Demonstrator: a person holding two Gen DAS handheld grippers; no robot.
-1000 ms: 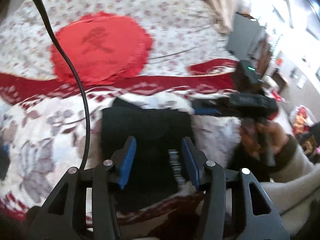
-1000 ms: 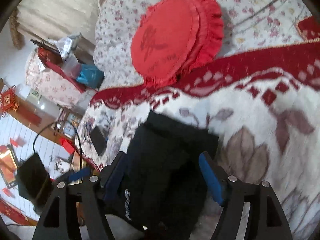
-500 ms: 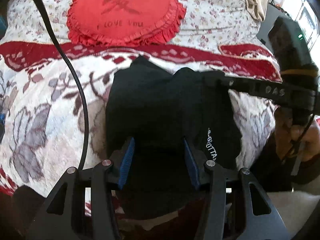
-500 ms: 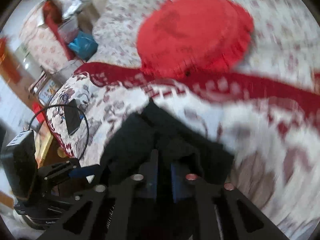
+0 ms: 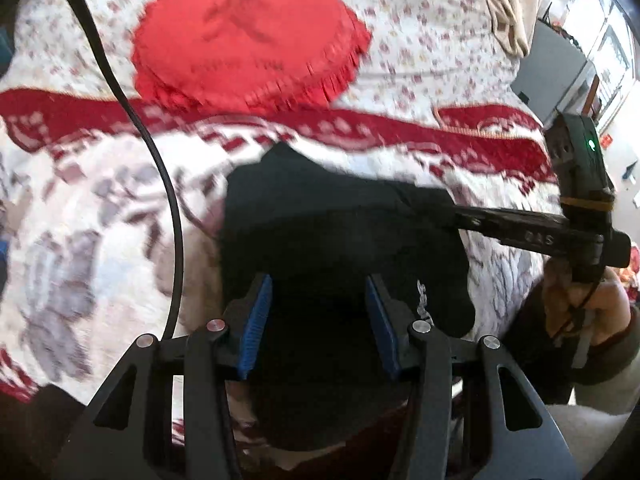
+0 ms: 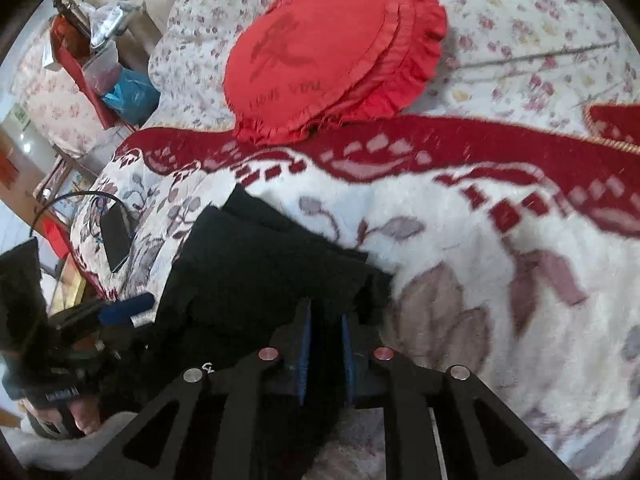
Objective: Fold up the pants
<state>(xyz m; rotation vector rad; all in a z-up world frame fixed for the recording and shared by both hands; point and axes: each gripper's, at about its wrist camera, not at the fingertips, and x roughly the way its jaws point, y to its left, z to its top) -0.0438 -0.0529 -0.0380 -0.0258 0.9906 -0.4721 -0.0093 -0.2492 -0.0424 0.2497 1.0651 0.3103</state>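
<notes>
While my right gripper (image 6: 325, 354) is easing its narrow jaws around a pants (image 5: 340, 240) fold, my left gripper (image 5: 318, 320) is straddling the hem half-open, steadying it.

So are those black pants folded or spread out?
Folded: the black pants lie as a compact layered bundle on the blanket.
</notes>
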